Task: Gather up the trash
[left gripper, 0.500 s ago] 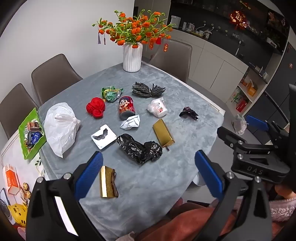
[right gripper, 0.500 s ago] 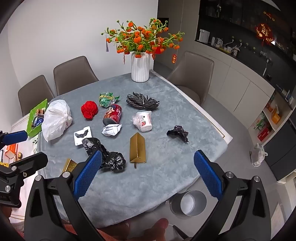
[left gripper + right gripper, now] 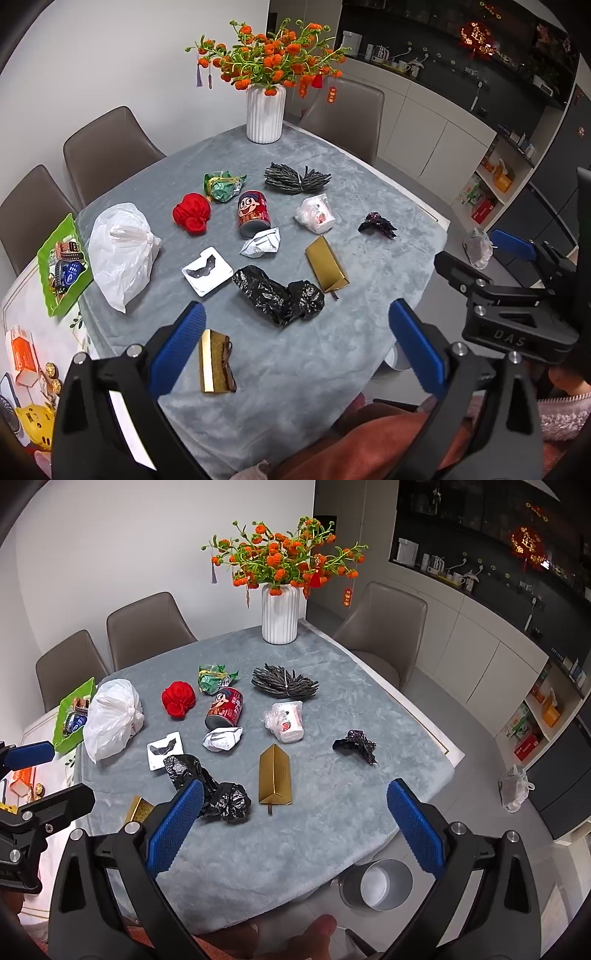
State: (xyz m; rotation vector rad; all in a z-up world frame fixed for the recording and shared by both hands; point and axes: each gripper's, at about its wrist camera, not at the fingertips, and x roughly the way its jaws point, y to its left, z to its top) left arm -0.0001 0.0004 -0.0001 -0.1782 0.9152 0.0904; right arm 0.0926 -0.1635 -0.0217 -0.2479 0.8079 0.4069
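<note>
Trash lies spread on a grey-clothed table (image 3: 369,206): a crumpled black bag (image 3: 277,293) (image 3: 218,794), a gold triangular box (image 3: 327,267) (image 3: 275,777), a flat gold box (image 3: 216,362), a red can (image 3: 253,218) (image 3: 225,710), a white tied bag (image 3: 120,251) (image 3: 110,716), a crushed cup (image 3: 316,218) (image 3: 286,720), a silver wrapper (image 3: 260,245), a small black scrap (image 3: 356,746). My left gripper (image 3: 295,343) hovers open above the near edge, nothing between its blue pads. My right gripper (image 3: 293,823) hovers open likewise, over the near right corner.
A white vase (image 3: 280,614) of orange flowers stands at the far edge. A green tray (image 3: 61,266) sits at the left. Grey chairs (image 3: 107,147) ring the table. A round metal bin (image 3: 380,884) stands on the floor below the near right corner.
</note>
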